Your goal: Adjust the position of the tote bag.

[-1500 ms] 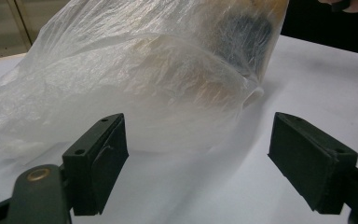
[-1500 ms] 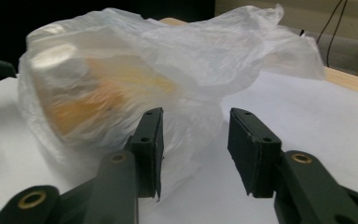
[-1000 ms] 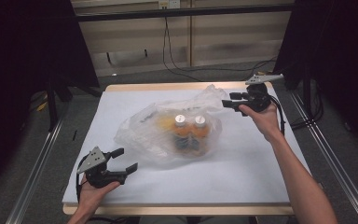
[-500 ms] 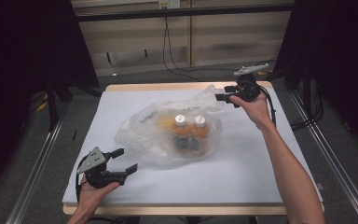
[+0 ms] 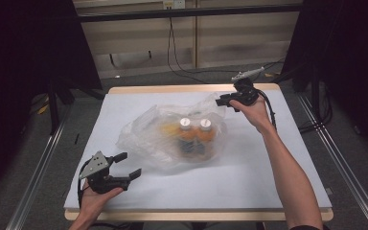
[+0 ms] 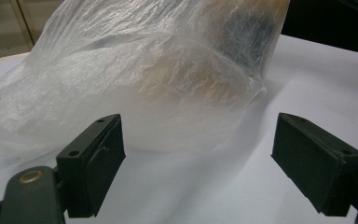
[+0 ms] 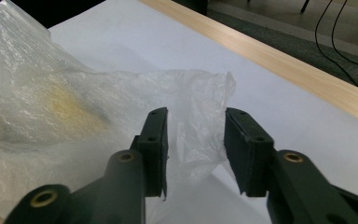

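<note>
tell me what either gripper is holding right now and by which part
Nothing yet. The right gripper has been closing around the plastic bag corner, pads not pressing; the left gripper is open, empty.

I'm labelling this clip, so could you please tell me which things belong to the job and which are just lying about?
In the job:
- plastic bag
- two bottles inside it
- right claw, closing around the bag's edge
- left claw, open

Lying about:
- cables on the floor behind the table

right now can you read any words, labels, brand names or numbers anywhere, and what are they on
None can be read.
Two bottles inside the clear plastic bag: white caps and orange bodies, any label too blurred behind the plastic to read.
Left gripper and right gripper: no print visible on them.
Table: plain white surface, no markings.
</note>
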